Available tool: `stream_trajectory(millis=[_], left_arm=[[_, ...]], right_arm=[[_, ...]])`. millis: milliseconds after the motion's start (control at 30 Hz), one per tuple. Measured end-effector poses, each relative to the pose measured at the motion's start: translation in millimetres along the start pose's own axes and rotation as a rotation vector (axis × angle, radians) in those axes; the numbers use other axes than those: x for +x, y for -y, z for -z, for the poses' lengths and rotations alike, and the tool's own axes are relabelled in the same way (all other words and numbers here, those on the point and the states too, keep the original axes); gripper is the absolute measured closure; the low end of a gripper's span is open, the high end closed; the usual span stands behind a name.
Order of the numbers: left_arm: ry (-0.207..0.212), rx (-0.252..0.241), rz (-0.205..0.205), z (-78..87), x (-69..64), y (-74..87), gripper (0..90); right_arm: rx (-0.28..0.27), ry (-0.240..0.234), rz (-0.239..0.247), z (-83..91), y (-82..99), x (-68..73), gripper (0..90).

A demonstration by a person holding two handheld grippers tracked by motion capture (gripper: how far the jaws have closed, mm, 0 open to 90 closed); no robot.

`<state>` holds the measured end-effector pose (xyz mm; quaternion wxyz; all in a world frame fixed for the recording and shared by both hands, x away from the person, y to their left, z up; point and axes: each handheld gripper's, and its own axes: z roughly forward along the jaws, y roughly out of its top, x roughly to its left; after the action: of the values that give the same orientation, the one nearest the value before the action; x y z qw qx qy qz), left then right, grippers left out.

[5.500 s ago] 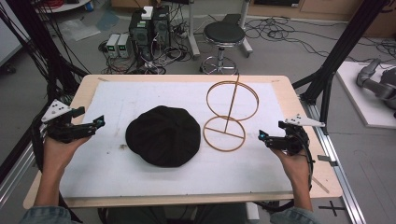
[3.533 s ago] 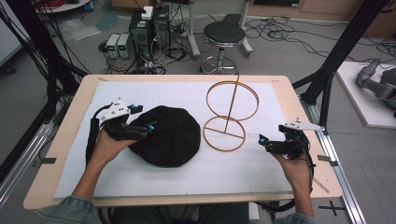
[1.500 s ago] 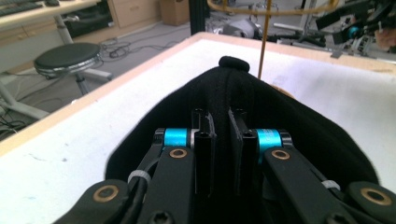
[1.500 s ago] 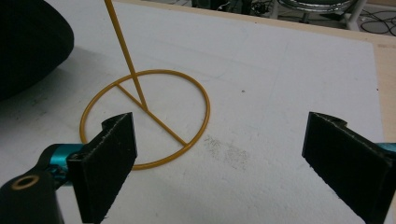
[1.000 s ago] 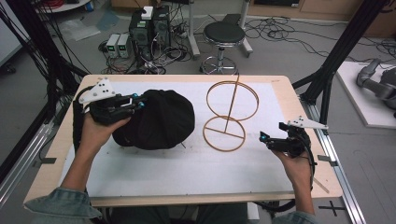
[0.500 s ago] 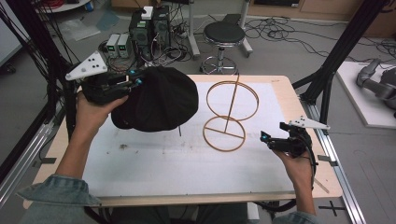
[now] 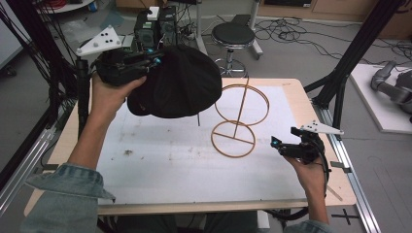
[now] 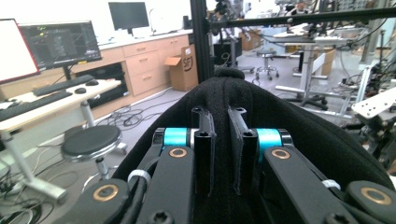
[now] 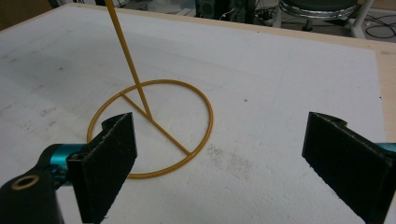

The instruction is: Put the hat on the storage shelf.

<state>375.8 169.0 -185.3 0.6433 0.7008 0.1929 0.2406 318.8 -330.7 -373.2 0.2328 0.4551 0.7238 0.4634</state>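
High view: my left claw (image 7: 154,59) is up off the table (image 7: 291,92) at the far-left corner, pinching the brim edge of a black soft fabric cap (image 7: 182,82). The cap hangs in the air, crown bulging toward the right. The gold wire stand with a round base ring and an upright hoop (image 7: 239,119) sits right of centre on the white mat. It lies right of the cap and lower, with the hoop's near edge close to the crown. My guess is the cap goes over the hoop, so the move is rightward and then down. The hoop's flat plane faces roughly me, and the stem is vertical. My right claw (image 7: 277,144) rests low just beside the base ring, nearer the stand than my left. There is open mat in front and to the left; the table's edge is near on the right.

Left gripper view: jaws nearly closed, with black cloth sandwiched between the pads (image 8: 204,154). The cap's dome (image 8: 289,126) blocks the way ahead, so I can't see the stand from here.

Right gripper view: jaws wide apart, holding nothing. The base ring (image 9: 152,135) and stem are straight ahead, slightly left, with clear mat around them.
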Motion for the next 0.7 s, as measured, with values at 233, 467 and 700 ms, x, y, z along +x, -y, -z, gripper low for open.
stream_trajectory(millis=[233, 467, 700], left_arm=[[0.048, -0.033, 0.018, -24.9, -7.8, -10.1, 82.1], [0.076, -0.035, 0.03, -44.7, -14.0, -15.3, 82.1], [0.109, -0.021, 0.044, -70.7, -20.9, -10.2, 82.0]], right_arm=[[-0.003, -0.001, -0.007, 0.9, -0.1, 0.1, 9.8], [-0.001, -0.005, -0.002, 0.4, -0.1, 0.9, 9.8], [0.001, -0.005, 0.002, 0.4, 0.0, 1.0, 9.8]])
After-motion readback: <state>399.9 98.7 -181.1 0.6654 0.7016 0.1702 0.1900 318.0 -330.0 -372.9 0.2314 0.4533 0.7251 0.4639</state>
